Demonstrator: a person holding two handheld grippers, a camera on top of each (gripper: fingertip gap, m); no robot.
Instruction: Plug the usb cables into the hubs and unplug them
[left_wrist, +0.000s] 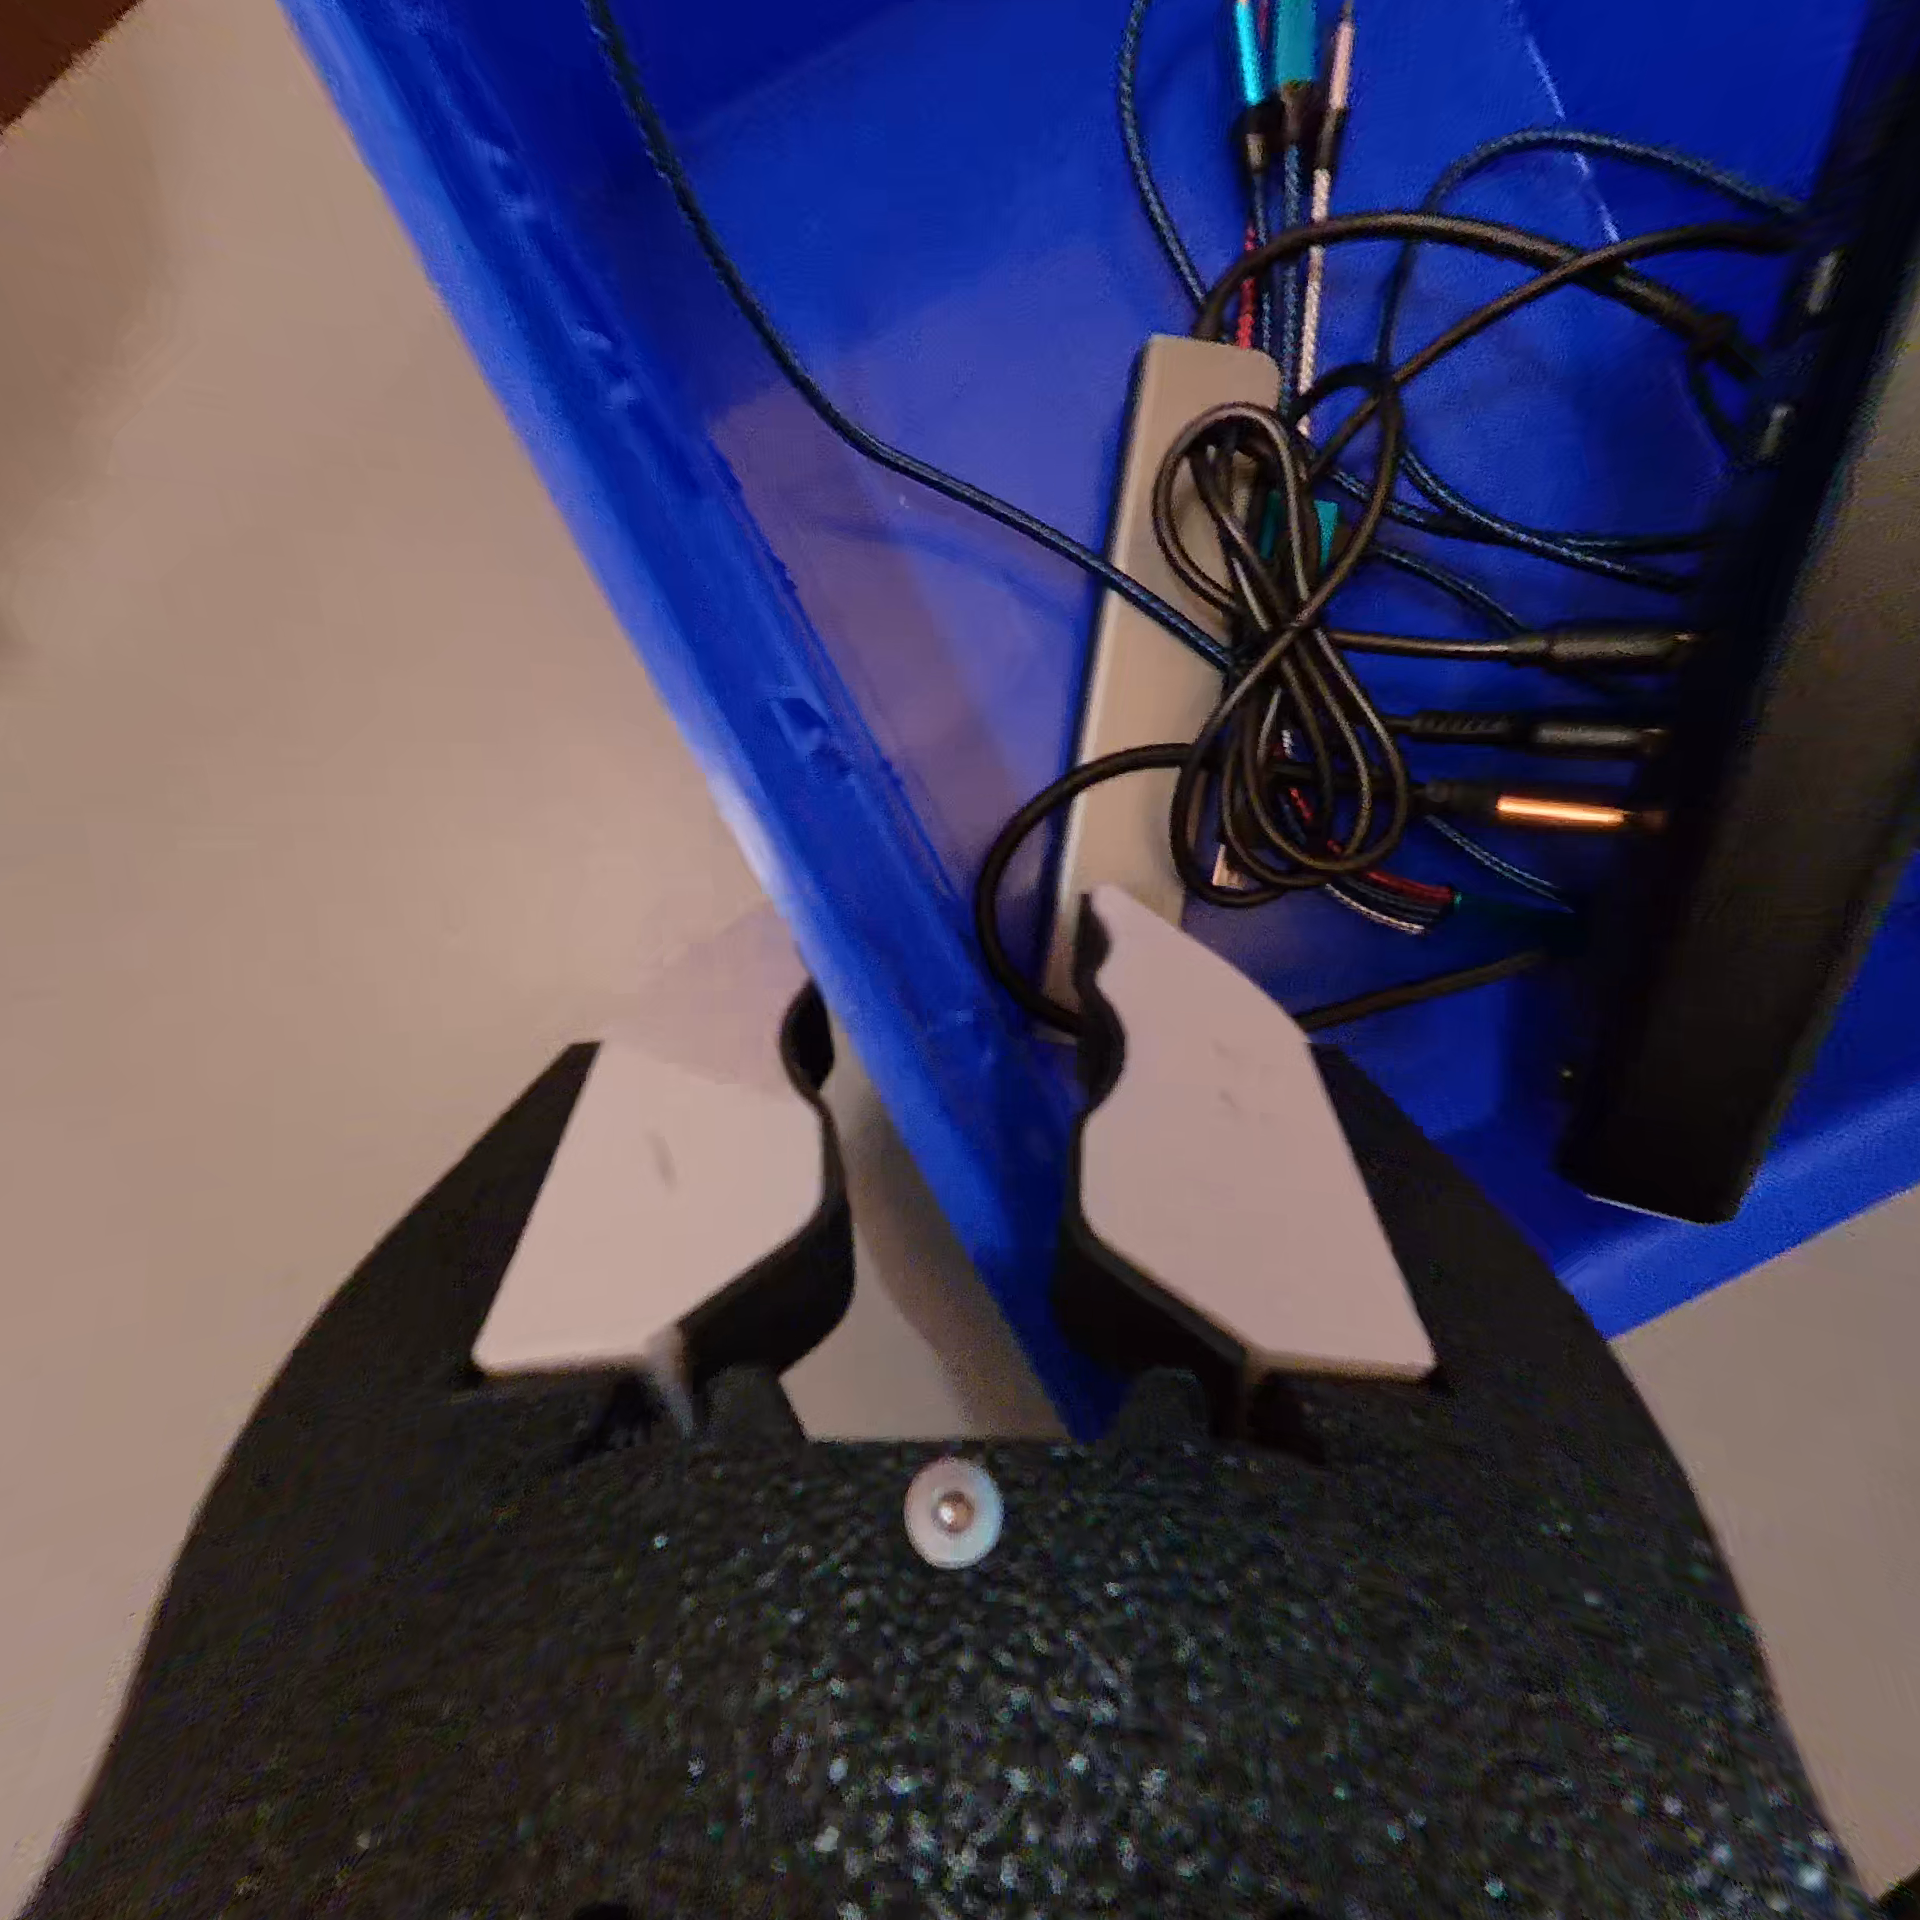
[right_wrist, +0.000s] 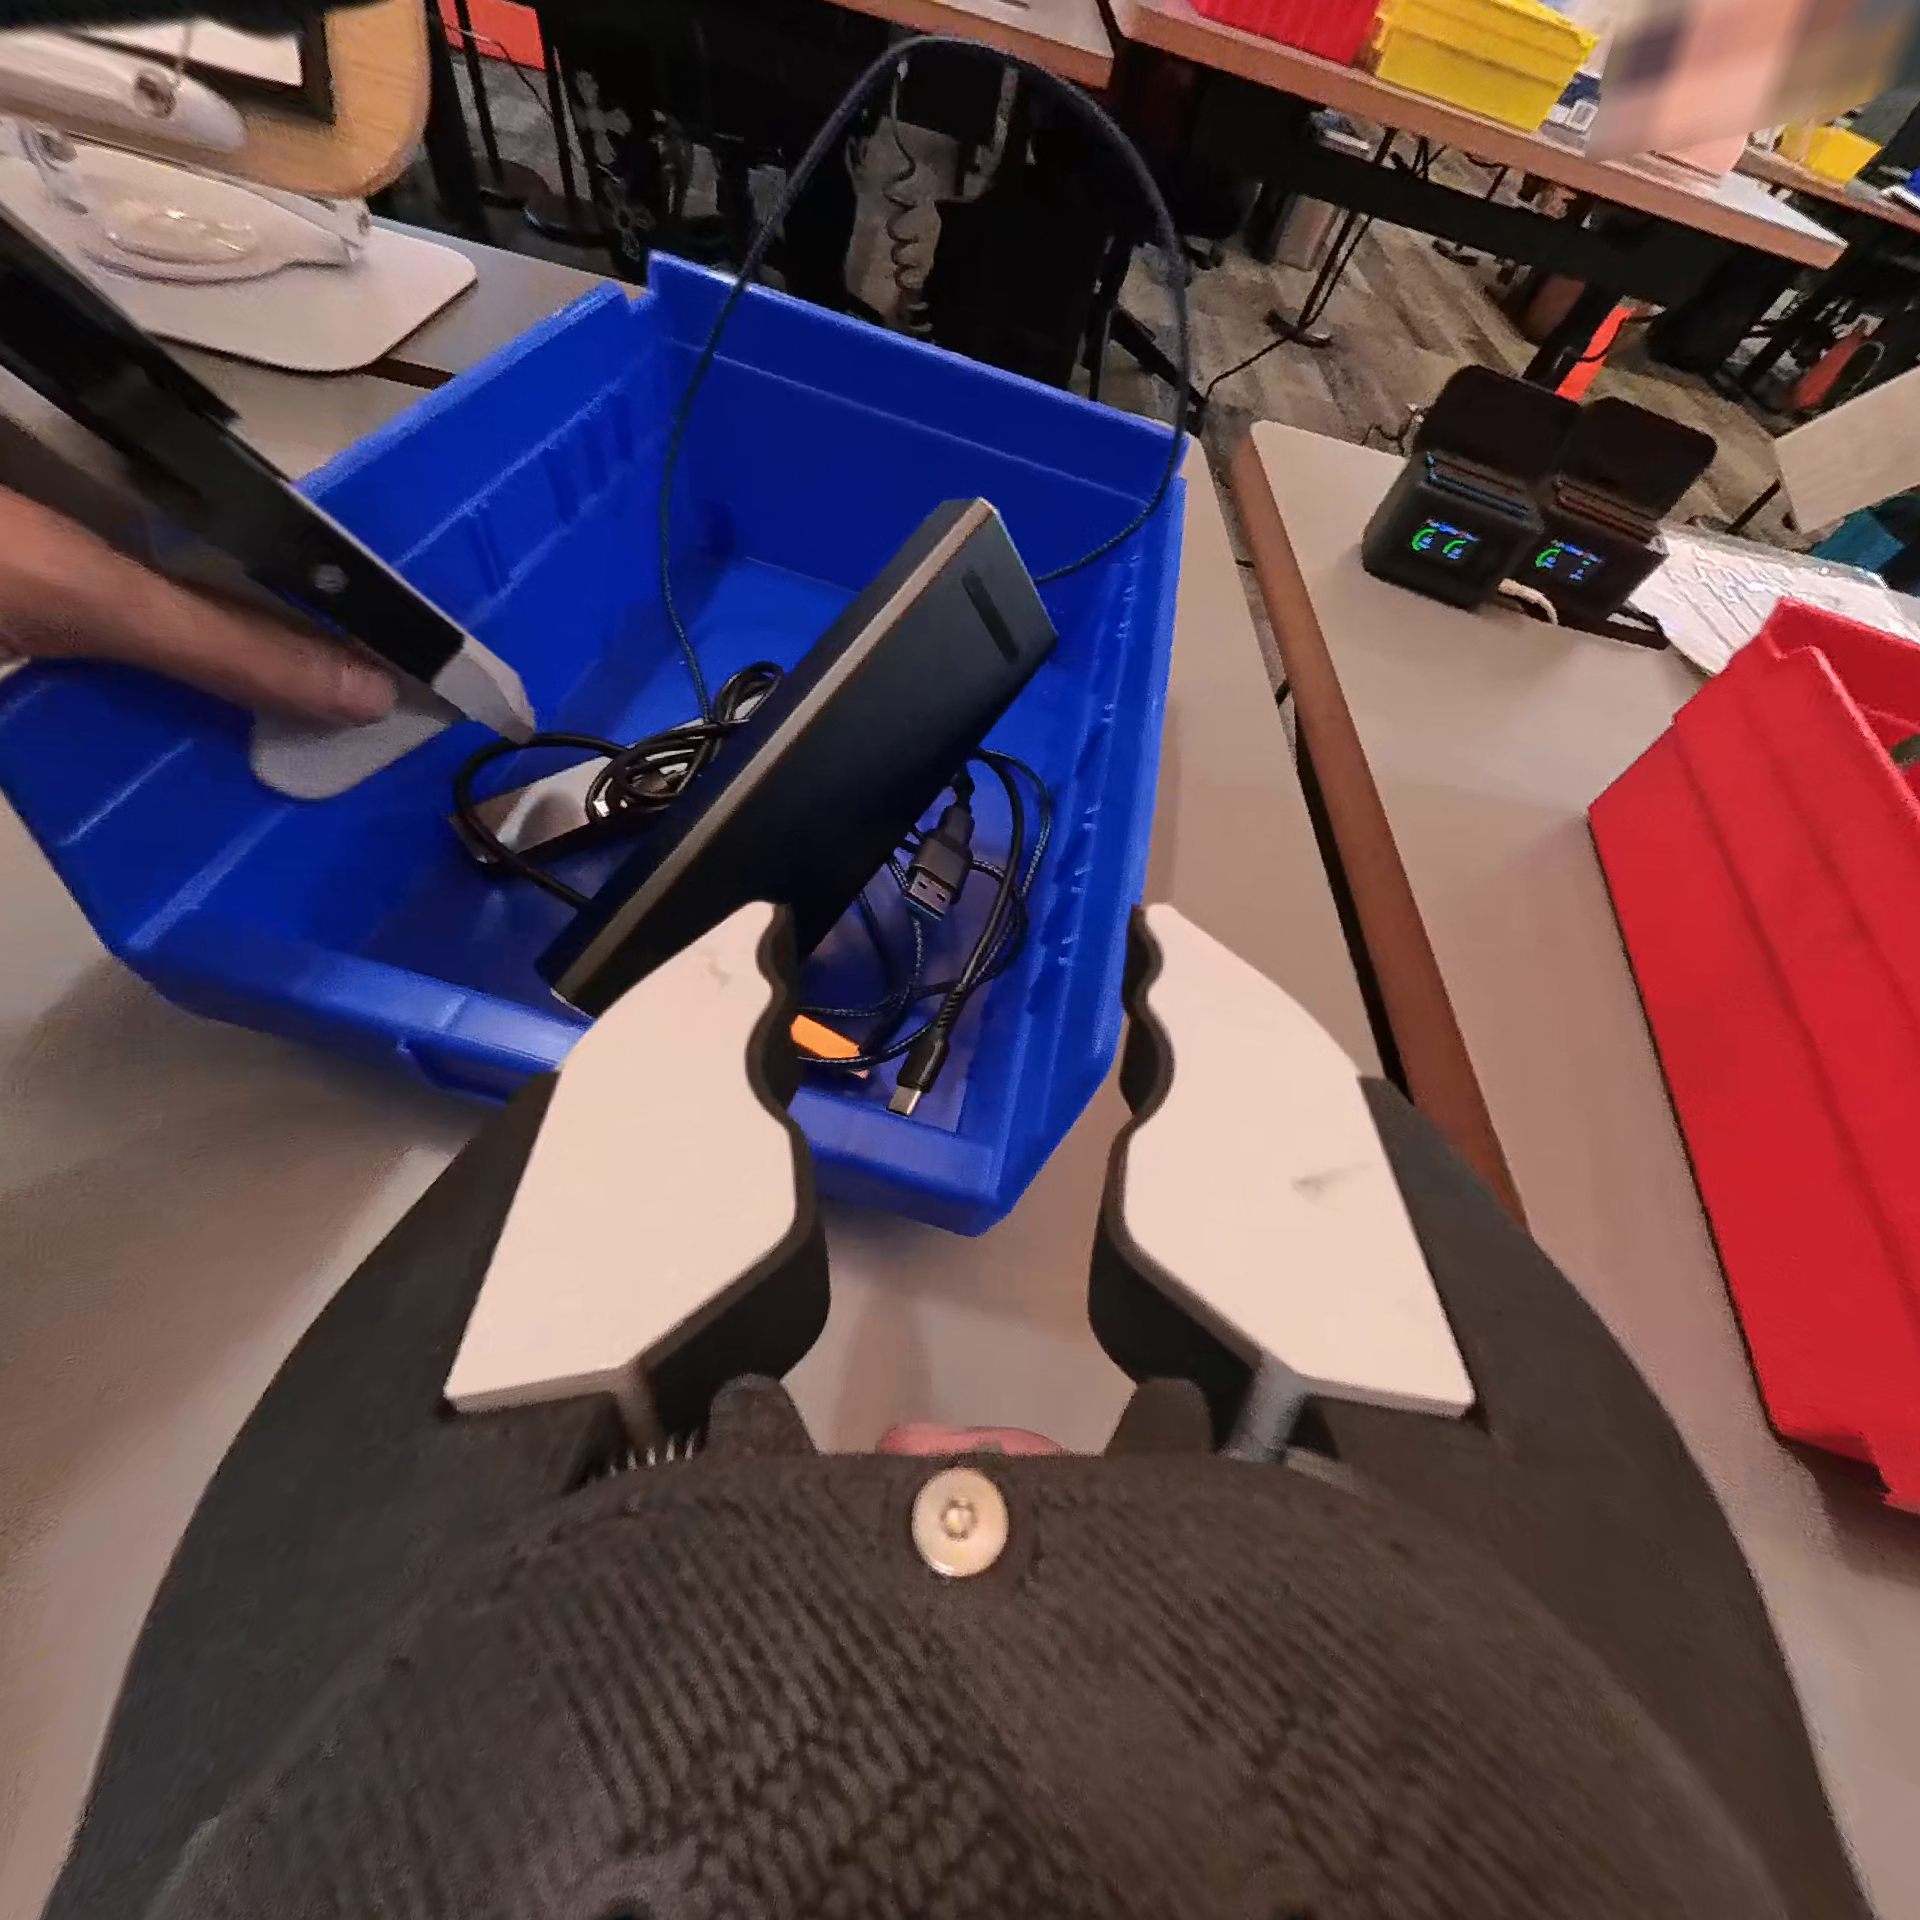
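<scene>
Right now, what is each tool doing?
Left tool: open, straddling the blue bin wall, gripping nothing.
Right tool: open, empty, before the bin.

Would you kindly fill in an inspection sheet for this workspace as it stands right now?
Surface: pale tabletop, bare around the bin.
Job's things: blue bin holding a large black hub propped at a tilt and a slim grey hub lying on the floor of the bin.
Clutter: red bin and two small black devices with lit displays on the neighbouring table.
Grippers: left hand-held gripper open, straddling the bin wall; right hand-held gripper open, empty, above the bin's near corner.
Cables: tangled black cables over the grey hub; several are plugged into the black hub; loose USB plug.
Surroundings: more tables, yellow bins.
</scene>
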